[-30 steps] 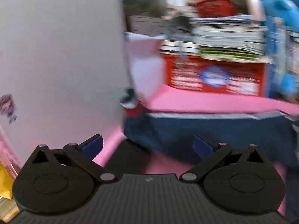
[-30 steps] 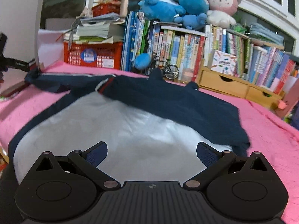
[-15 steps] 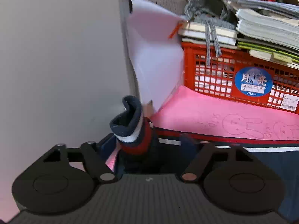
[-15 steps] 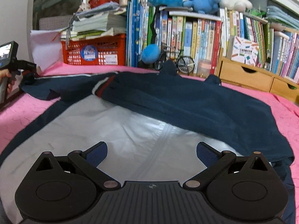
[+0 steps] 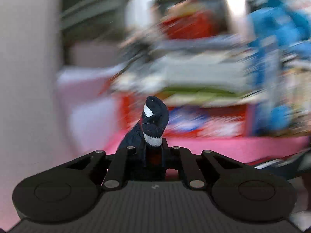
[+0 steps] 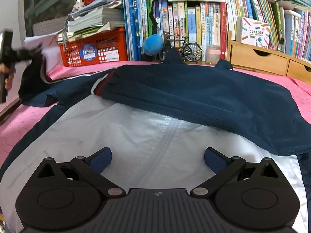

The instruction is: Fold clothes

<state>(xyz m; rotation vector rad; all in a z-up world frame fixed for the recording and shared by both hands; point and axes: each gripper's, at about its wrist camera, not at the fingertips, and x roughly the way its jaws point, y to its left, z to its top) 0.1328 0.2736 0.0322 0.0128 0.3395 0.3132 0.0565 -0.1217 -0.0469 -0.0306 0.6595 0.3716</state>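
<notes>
One sleeve already lies folded across the jacket [image 6: 175, 101] spread on the pink bed [image 6: 21, 122], and I've got my left gripper [image 5: 154, 149] jaws clamped on the far-left sleeve's striped cuff [image 5: 154, 120], right gripper [image 6: 157, 158] jaws wide open, empty, over the near white panel.

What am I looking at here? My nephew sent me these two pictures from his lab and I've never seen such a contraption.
No robot: a person holds a two-finger grabbing tool in each hand, each with a camera looking along its fingers. The blurred picture is from the left gripper, shut on the striped knit cuff of a sleeve. The sharp one is from the right gripper, open and holding nothing, above the navy and white zip jacket spread on a pink bedspread. One sleeve is already folded across it. At its left edge you see the person's hand gripping the other tool. Behind stand books and a red plastic crate.
</notes>
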